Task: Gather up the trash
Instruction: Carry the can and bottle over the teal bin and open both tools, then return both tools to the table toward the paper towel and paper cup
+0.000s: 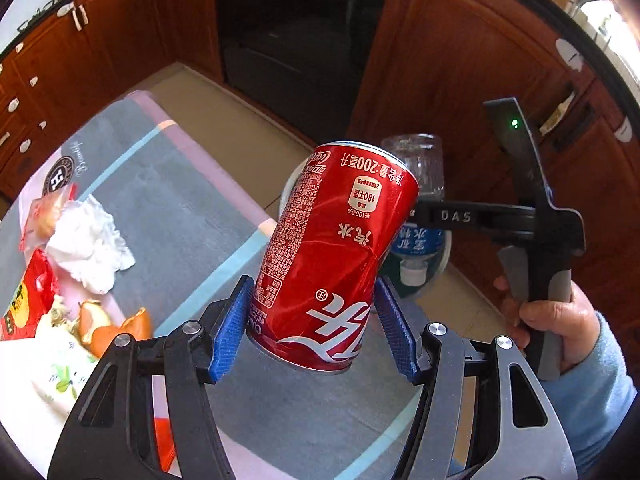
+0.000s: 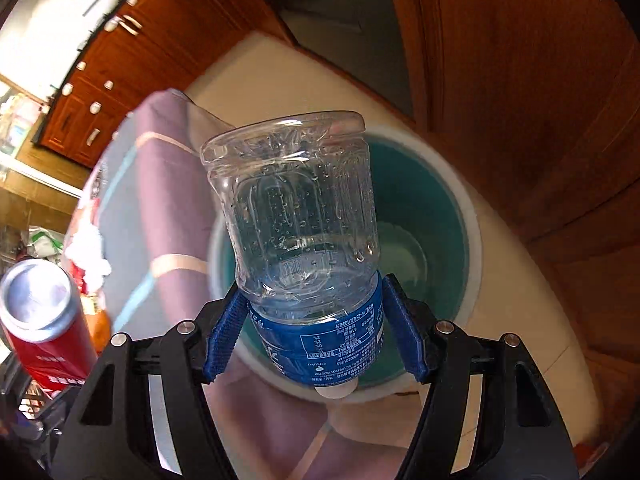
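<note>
Red cola can (image 1: 326, 256) clamped in left gripper (image 1: 316, 320) jaws; right gripper (image 2: 314, 326) jaws clamp clear water bottle (image 2: 298, 224), teal bin (image 2: 436, 216) just beyond.

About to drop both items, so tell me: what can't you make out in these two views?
- Teal bin with white rim, right wrist view: its bottom sits behind the clear plastic bottle with blue label.
- Same bin, left wrist view: almost all behind the red drink can.
- Wrappers and orange peel, left wrist view: cut off by the left gripper.
</note>
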The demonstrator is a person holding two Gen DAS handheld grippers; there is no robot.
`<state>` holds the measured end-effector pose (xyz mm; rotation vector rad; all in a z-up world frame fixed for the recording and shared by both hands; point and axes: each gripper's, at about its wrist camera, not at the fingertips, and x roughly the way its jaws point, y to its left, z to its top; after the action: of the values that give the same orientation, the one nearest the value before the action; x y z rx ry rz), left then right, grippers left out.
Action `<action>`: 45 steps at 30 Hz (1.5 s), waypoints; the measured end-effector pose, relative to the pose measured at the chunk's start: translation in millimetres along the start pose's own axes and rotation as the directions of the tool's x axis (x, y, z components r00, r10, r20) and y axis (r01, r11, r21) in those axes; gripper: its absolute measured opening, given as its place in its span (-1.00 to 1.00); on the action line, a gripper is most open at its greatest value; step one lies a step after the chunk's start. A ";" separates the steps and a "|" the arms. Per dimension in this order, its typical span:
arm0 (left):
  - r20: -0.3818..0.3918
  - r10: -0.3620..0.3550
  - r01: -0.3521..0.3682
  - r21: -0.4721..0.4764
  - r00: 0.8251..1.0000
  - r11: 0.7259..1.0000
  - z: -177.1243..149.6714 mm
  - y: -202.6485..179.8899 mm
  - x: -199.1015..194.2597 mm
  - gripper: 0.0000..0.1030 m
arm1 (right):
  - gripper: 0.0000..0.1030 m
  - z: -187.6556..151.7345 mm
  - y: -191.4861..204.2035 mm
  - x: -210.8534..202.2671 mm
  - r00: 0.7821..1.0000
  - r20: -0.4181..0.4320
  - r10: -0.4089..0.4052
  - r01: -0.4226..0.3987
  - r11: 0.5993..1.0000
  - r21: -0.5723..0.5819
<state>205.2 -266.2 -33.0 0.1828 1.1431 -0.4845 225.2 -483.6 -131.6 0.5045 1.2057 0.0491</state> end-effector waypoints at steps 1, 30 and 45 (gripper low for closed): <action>-0.014 -0.001 0.001 -0.003 1.000 1.000 4.8 -0.2 10.4 0.22 | 0.24 -1.1 -6.2 9.9 1.000 -0.028 -0.001 0.002 1.000 0.011; -0.066 0.026 -0.024 0.040 0.997 0.999 33.2 -19.4 84.3 0.68 | 0.65 -7.1 -54.4 -32.4 0.997 0.051 -0.054 0.046 0.989 0.137; 0.045 0.045 -0.042 -0.068 0.998 0.997 -27.8 29.2 -14.2 0.83 | 0.65 -49.6 24.5 -69.6 0.998 0.062 -0.019 0.019 1.000 0.004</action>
<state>190.9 -226.0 -34.7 0.1372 1.1056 -0.4099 160.3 -465.5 -73.6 0.4940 1.1499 0.0148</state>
